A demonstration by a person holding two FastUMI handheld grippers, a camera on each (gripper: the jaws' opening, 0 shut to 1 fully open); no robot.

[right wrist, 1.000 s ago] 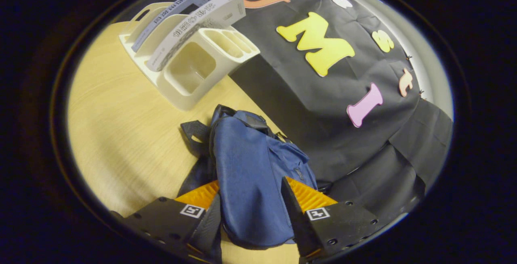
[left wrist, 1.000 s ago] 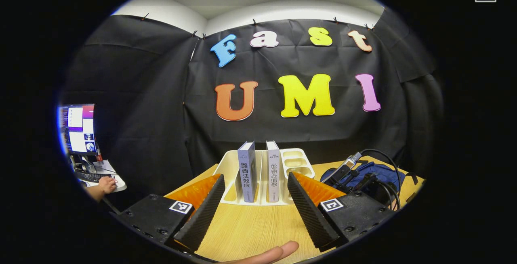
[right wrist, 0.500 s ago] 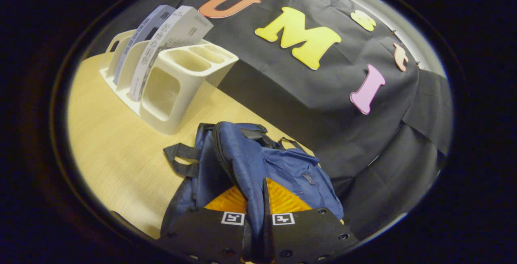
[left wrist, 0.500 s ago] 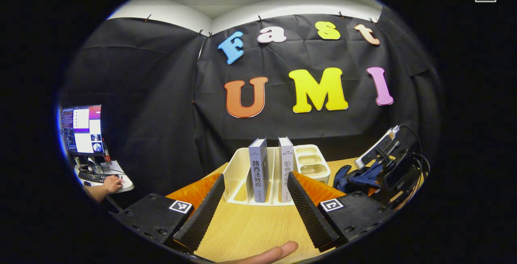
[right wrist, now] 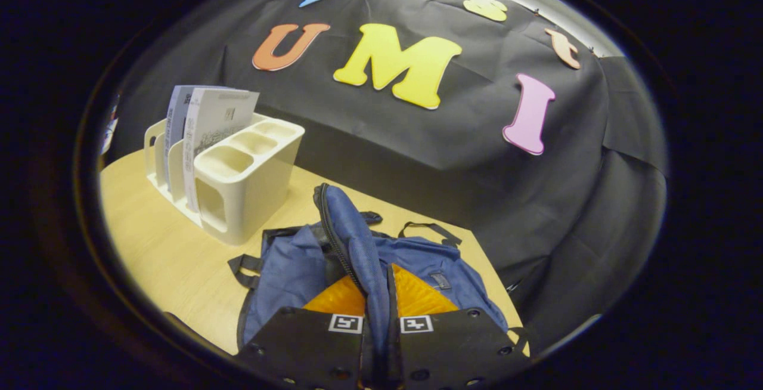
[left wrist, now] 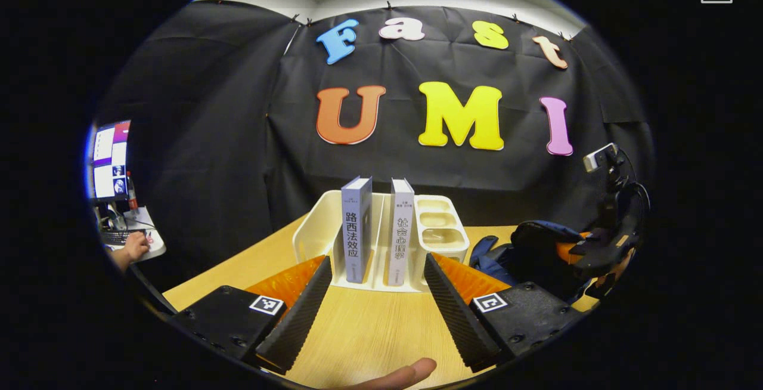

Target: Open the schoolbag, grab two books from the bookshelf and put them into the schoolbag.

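Opening step: right gripper [right wrist: 377,318] clamps the blue schoolbag [right wrist: 357,247] flap directly ahead, left gripper [left wrist: 375,300] spread wide facing two books [left wrist: 356,229] in the bookshelf [left wrist: 316,229]; next, probably lift the flap.

The right gripper [right wrist: 377,294] closed on a fold of the schoolbag [right wrist: 357,247] and lifted it off the desk [right wrist: 167,259]. The left gripper [left wrist: 375,300] edged nearer the bookshelf [left wrist: 310,235].
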